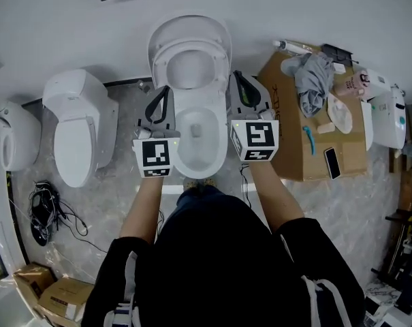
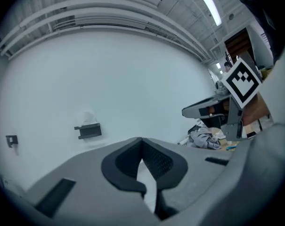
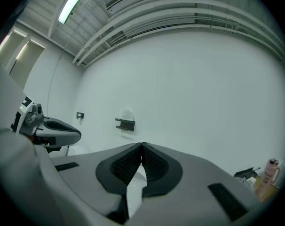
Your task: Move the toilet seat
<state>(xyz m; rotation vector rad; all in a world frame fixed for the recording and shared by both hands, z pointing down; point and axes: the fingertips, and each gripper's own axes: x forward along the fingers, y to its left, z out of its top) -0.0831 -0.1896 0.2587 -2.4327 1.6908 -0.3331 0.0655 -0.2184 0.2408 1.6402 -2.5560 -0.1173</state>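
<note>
The white toilet [image 1: 182, 131] stands in the middle of the head view, its bowl uncovered. Its seat ring [image 1: 162, 63] is raised upright and leans back on the lid [image 1: 190, 26] by the wall. My left gripper [image 1: 165, 94] hangs beside the bowl's left side and my right gripper [image 1: 238, 79] beside its right side, neither touching the seat. In the left gripper view the left gripper [image 2: 142, 141] is shut with nothing between its pads, facing the white wall. In the right gripper view the right gripper [image 3: 141, 146] is shut and empty too.
A second toilet [image 1: 80, 125] with its lid down stands to the left, another [image 1: 11, 142] at the far left. A cardboard box [image 1: 287, 138] at the right carries a grey cloth [image 1: 313, 77], a bottle and a phone. Cables [image 1: 42, 210] lie on the floor. A dark bracket [image 2: 88, 131] hangs on the wall.
</note>
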